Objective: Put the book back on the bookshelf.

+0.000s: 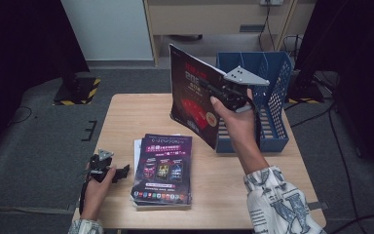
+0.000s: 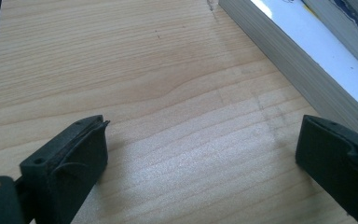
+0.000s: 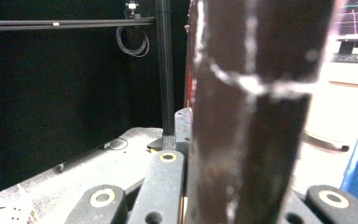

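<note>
High view: the right gripper, right of centre, pinches a dark magazine and holds it upright in the air, just left of the blue rack at the table's far right. Right gripper view: the magazine stands edge-on between the closed jaws. The left gripper rests at the lower left of the table, jaws spread on nothing (bare wood between them), beside the stack of magazines.
</note>
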A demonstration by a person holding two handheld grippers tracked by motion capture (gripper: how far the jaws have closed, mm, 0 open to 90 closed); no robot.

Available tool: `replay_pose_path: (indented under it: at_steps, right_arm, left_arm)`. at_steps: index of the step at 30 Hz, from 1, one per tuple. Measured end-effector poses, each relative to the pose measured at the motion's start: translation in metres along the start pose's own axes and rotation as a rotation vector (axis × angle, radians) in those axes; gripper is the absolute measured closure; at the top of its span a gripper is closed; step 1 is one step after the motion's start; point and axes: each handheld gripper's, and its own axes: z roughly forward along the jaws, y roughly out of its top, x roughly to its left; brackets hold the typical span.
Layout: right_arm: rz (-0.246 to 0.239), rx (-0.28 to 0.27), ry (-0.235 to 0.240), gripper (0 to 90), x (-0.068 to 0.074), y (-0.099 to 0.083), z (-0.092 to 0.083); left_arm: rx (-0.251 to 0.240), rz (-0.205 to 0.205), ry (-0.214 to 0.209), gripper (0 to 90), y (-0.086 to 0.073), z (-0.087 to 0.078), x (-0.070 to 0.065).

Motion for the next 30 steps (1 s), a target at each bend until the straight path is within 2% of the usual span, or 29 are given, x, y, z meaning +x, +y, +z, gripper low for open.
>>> replay_pose_path:
  at_steps: [10, 19, 27, 30]
  right_arm:
    - [0.012, -0.020, -0.048, 87.1, -0.017, 0.006, -0.018]
    - [0.012, -0.027, -0.077, 87.1, -0.027, 0.010, -0.031]
    - [0.016, -0.024, -0.119, 87.1, -0.041, 0.010, -0.048]
    - [0.014, -0.023, -0.151, 87.1, -0.049, 0.010, -0.058]
  left_arm:
    - [0.000, 0.000, -0.003, 0.7, 0.000, 0.000, -0.001]
    - [0.003, 0.004, -0.004, 0.5, 0.000, 0.000, -0.002]
    - [0.004, 0.004, -0.007, 0.1, 0.000, 0.000, -0.002]
    - [0.005, 0.005, -0.008, 0.0, 0.000, 0.000, -0.002]
